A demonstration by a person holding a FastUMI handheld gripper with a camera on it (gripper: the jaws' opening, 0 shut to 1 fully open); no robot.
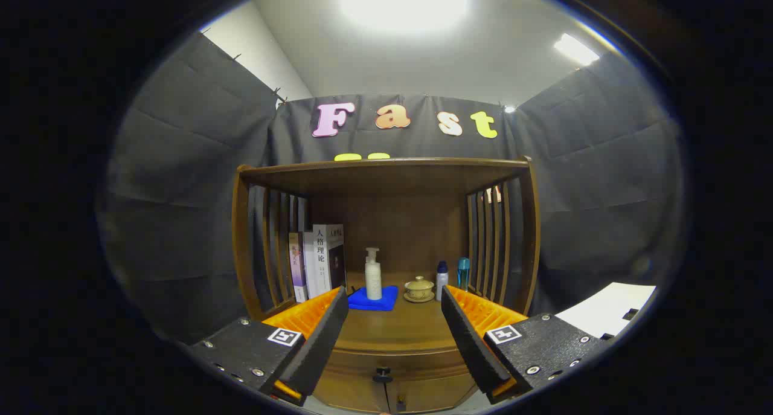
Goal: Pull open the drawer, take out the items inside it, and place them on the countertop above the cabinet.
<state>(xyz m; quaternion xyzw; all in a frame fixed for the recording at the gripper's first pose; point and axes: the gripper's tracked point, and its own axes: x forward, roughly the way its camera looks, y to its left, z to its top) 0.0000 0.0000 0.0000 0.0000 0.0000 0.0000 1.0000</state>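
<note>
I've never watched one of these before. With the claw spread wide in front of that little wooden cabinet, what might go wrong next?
Likely trouble, judging from this moment:
1. The drawer knob is small and low between the open gripper; the fingers might close off-centre and slip off.
2. The countertop already holds a pump bottle on a blue cloth, a lidded cup and two small bottles, so placing items could knock them over.
</note>
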